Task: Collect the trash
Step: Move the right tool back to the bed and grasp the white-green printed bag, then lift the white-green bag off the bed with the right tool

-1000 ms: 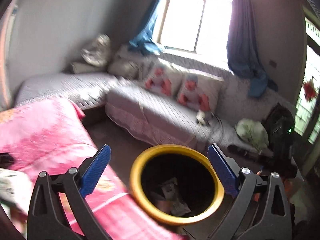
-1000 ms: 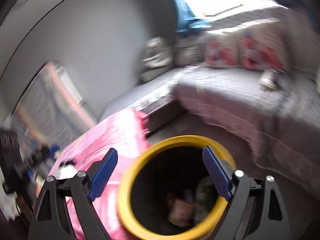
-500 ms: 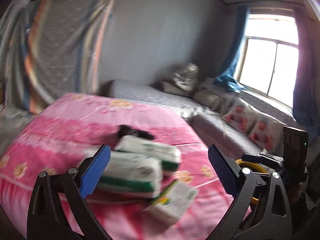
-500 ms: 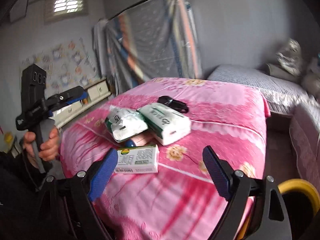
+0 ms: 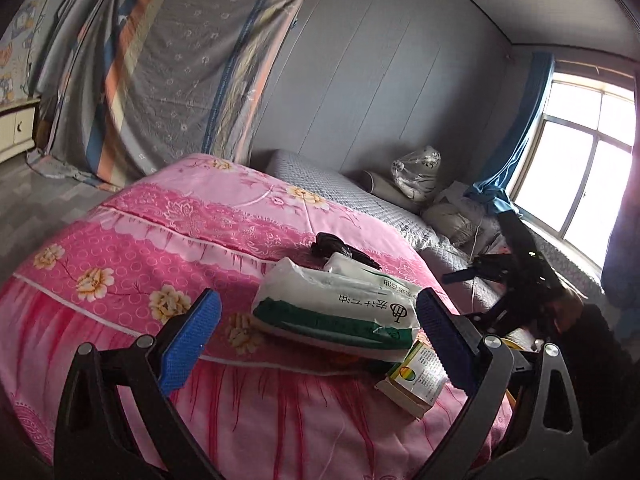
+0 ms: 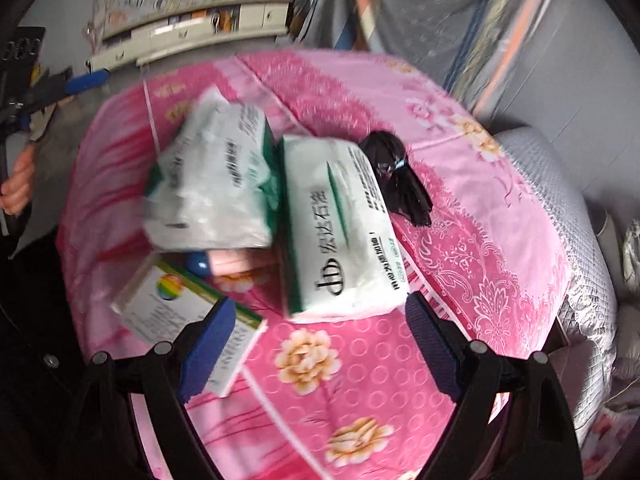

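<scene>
**Lining up on the litter atop the pink bed**

Looking along the left gripper (image 5: 316, 338), spread and empty, a tissue pack (image 5: 336, 314) and small carton (image 5: 416, 378) lie on the bed (image 5: 140, 248); approach low and straddle one item.

From the right gripper (image 6: 318, 342), also spread, two tissue packs (image 6: 340, 228) and the carton sit close together. No bin interior shows.

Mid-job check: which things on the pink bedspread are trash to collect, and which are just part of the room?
Likely for the job:
two white-and-green packs
small rainbow-logo box
crumpled black bag
yellow bin rim, barely visible

Just lying about:
pink bedspread
grey sofa
bundles by the window
striped hanging sheet
</scene>
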`<state>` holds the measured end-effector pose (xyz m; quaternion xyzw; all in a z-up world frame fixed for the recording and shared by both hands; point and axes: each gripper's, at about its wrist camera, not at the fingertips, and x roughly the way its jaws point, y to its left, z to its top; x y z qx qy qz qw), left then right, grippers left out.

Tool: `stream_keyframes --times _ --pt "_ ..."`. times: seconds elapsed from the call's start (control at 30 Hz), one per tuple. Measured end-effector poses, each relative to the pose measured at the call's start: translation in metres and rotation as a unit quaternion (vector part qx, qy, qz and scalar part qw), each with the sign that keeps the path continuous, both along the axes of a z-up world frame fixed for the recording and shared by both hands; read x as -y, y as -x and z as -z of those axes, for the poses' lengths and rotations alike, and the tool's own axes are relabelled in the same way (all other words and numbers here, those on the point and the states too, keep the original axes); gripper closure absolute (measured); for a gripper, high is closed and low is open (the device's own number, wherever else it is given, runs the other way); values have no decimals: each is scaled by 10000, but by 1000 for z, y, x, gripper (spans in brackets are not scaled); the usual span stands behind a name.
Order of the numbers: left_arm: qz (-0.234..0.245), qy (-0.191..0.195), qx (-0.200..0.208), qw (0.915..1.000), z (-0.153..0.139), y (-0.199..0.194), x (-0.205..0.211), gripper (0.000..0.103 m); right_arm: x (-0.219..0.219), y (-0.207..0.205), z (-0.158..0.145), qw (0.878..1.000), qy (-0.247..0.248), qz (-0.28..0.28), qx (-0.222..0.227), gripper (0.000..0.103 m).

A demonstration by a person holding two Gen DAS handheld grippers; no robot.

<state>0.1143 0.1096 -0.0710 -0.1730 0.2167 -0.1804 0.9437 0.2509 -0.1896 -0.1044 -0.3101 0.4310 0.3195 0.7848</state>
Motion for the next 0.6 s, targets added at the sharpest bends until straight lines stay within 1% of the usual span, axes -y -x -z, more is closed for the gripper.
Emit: stream_keyframes --times 0.07,0.2,0.3,0.37,0.47,0.57,0.6 --pt "-8 60 -92 9999 5 -5 -3 10 -2 -9 11 9995 141 -139 -243 20" --pt "-74 130 -208 9997 12 -11 -7 9 -15 -33 30 9961 607 -431 -477 20" --pt "-91 195 -311 9993 16 -14 -9 10 -22 -50 43 9923 847 -567 -709 19" --pt "-130 210 -344 9991 18 -15 -11 10 -25 -58 49 9908 870 -609 -842 15" --pt "-216 164 -358 9990 18 -15 -12 9 -32 -68 59 9885 861 -695 -1032 15" --pt "-235 171 -382 9988 18 -15 -13 10 -39 -74 67 9881 878 -640 -1093 15" --pt "-239 165 -380 9989 18 -15 -13 9 -39 -75 69 9887 838 -577 -1099 18"
